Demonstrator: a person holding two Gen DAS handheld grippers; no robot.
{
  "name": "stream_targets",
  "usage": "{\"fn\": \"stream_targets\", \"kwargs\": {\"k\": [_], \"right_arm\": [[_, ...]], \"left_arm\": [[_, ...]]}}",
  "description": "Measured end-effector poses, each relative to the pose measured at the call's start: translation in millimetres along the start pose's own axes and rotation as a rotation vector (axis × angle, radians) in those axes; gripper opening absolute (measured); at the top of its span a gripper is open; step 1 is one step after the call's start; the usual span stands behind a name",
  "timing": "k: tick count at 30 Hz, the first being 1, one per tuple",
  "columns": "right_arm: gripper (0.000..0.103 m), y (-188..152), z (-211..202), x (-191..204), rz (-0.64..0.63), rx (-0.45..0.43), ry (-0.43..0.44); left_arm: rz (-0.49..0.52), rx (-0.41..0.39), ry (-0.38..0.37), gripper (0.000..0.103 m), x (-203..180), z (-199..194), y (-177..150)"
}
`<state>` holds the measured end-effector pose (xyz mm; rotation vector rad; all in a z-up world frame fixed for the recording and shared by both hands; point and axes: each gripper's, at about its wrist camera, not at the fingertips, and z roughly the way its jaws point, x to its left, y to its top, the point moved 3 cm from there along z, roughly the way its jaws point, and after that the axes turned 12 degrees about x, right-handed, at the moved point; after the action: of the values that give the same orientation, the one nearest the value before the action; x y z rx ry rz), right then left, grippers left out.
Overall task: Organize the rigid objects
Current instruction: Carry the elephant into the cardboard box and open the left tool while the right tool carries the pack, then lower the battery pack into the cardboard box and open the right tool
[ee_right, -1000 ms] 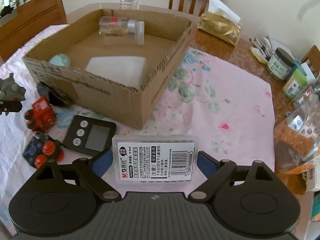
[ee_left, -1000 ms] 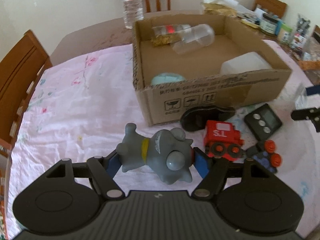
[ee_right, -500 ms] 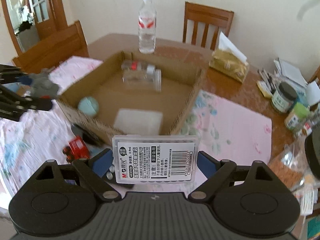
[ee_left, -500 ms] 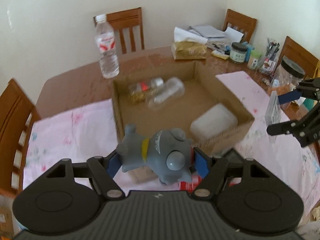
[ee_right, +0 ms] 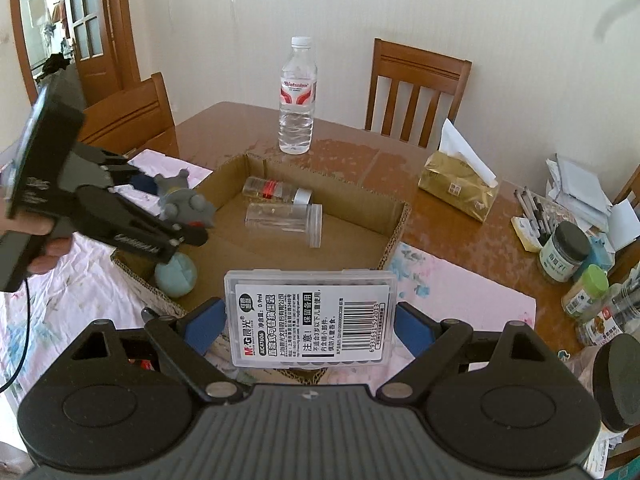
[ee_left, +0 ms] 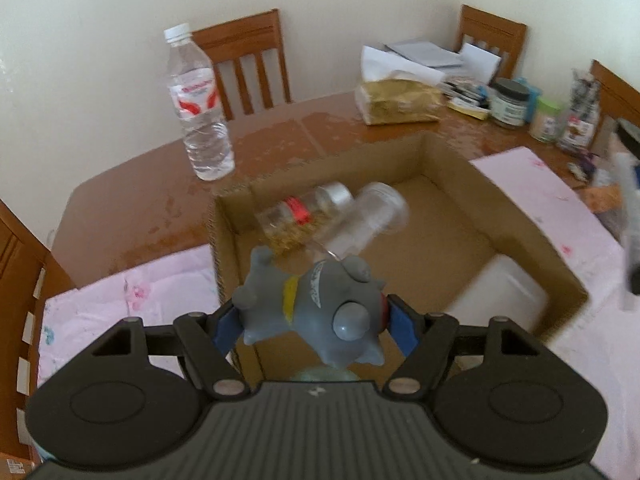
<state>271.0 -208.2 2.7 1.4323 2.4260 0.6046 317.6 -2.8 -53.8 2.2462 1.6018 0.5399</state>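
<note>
My left gripper (ee_left: 312,322) is shut on a grey toy figure (ee_left: 316,312) with a yellow collar and holds it in the air over the near left part of the open cardboard box (ee_left: 532,236). It shows in the right wrist view too (ee_right: 182,204). My right gripper (ee_right: 310,322) is shut on a clear plastic case (ee_right: 310,316) with a white barcode label, held above the box's near wall (ee_right: 396,240). In the box lie two clear jars (ee_right: 284,216), a pale green ball (ee_right: 176,274) and a white block (ee_left: 500,292).
A water bottle (ee_left: 198,108) stands behind the box on the brown table (ee_left: 132,208). A tissue pack (ee_right: 460,186), jars (ee_right: 564,252) and pens crowd the right side. A pink cloth (ee_left: 132,296) covers the near table. Wooden chairs (ee_right: 416,88) stand around.
Both grippers rose from the table with their objects. The left one carried the toy from beside the box to over its inside; the right one lifted the case toward the box's near wall.
</note>
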Motion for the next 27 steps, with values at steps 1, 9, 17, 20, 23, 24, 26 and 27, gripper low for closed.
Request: {"fn": "stream_targets", "kwargs": {"k": [1,9,17,20,23,24,26,27], "right_arm": [[0.093,2.1,1.1,0.5,-0.001,0.001,-0.002],[0.093,14.2,10.1,6.3,-0.003,0.014,-0.006],[0.093,32.5,25.7,13.7,-0.003,0.041,-0.009],[0.093,40.9,33.4,16.4,0.006,0.054,-0.010],[0.093,49.7,42.3,20.0,0.020,0.072,-0.006],[0.093,52.8,45.6,21.5,0.023,0.079,-0.006],[0.093,59.0,53.8,24.7,0.027,0.096,-0.010],[0.093,61.0,57.8,26.5,0.029,0.107,-0.011]], "left_arm": [[-0.005,-0.009,0.019,0.082,2.9,3.2,2.4],[-0.060,-0.066,0.033,0.094,18.7,-15.8,-6.4],[-0.111,-0.117,0.065,0.101,21.1,-55.9,-46.0],[-0.144,-0.117,0.080,0.101,21.7,-64.7,-63.1],[-0.159,-0.096,0.081,0.101,23.6,-69.5,-78.3],[-0.163,-0.087,0.076,0.101,24.3,-70.9,-82.4],[-0.172,-0.075,0.061,0.101,27.2,-73.1,-89.8],[-0.179,-0.071,0.055,0.101,29.1,-74.0,-93.2]]}}
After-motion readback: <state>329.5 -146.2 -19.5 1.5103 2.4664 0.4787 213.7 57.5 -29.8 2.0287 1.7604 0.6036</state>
